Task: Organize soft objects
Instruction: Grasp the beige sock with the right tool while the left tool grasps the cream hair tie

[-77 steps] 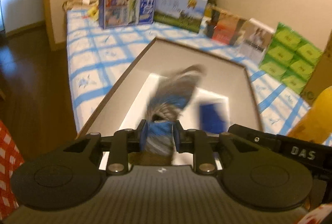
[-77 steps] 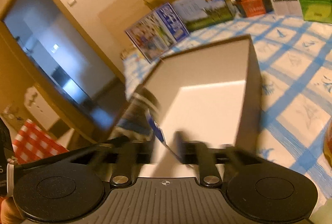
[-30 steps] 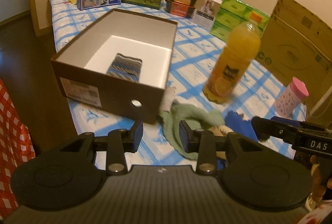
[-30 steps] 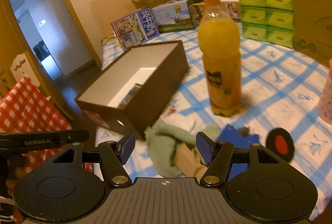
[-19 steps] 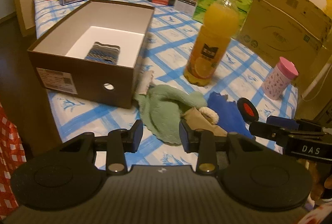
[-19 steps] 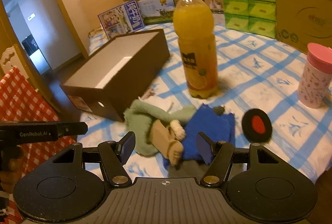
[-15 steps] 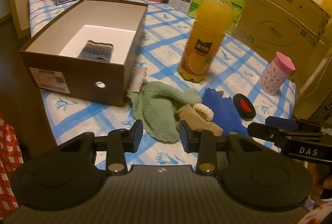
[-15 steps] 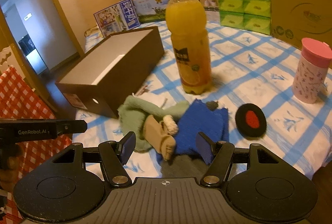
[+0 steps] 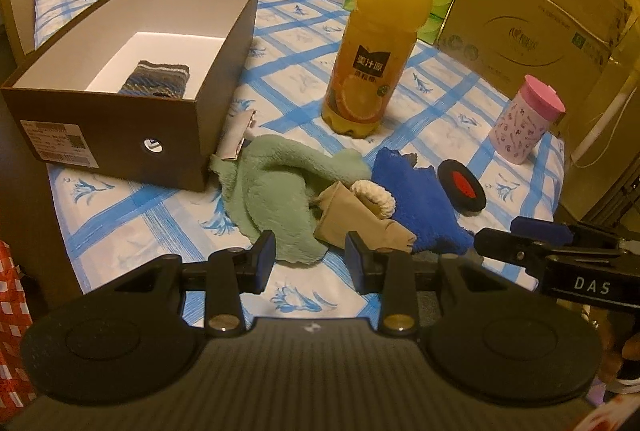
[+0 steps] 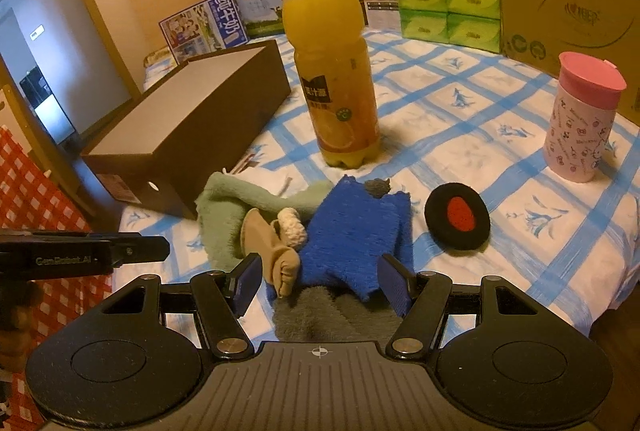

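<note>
The left gripper (image 9: pixel 308 263) hovers with jaws apart over the near edge of the green cloth (image 9: pixel 276 195). The right gripper (image 10: pixel 320 285), also spread and holding nothing, hangs over the blue cloth (image 10: pixel 356 231) beside it. Past the green cloth stands the brown box (image 9: pixel 120 119) (a striped sock (image 9: pixel 158 84) lies inside).

Your left gripper (image 9: pixel 309 260) and right gripper (image 10: pixel 322 283) both hover level, jaws spread, gripping nothing.
</note>
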### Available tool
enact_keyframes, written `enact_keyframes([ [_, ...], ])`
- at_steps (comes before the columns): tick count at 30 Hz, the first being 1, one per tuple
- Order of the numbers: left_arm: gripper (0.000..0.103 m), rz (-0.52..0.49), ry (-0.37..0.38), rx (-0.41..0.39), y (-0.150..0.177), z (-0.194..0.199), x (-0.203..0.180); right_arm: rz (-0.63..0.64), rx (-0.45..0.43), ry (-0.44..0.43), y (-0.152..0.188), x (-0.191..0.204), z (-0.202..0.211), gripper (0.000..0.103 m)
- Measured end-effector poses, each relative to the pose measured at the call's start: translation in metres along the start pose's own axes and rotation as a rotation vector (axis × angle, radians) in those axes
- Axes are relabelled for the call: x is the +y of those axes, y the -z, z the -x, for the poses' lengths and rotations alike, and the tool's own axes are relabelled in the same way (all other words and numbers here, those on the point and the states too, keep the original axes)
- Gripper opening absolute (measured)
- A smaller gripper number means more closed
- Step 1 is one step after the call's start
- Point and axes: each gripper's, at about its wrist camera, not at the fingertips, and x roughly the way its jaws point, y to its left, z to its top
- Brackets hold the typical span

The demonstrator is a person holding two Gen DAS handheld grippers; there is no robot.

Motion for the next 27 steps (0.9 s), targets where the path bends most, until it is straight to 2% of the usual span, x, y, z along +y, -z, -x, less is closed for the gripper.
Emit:
enact_keyframes([
  [8,0.034,0.010,-0.026,0.012,-0.001,-0.017,0.010,0.051,0.005,-0.014,-0.006,0.008,-0.022,0.064],
  [9,0.034,0.010,-0.028,0.014,-0.002,-0.020,0.011,0.065,0.004,-0.015,-0.007,0.010,-0.026,0.062],
  [11,0.034,0.012,-0.031,0.019,-0.003,-0.025,0.012,0.098,0.006,-0.016,-0.010,0.015,-0.036,0.052],
  [15,0.034,0.016,-0.031,0.032,-0.004,-0.036,0.015,0.131,0.014,-0.024,-0.014,0.018,-0.054,0.048],
  [19,0.034,0.014,-0.026,0.042,-0.004,-0.045,0.015,0.155,0.029,-0.030,-0.015,0.019,-0.068,0.039],
  [27,0.034,0.022,-0.030,0.074,-0.002,-0.061,0.019,0.212,0.071,-0.096,-0.009,0.023,-0.081,0.038],
])
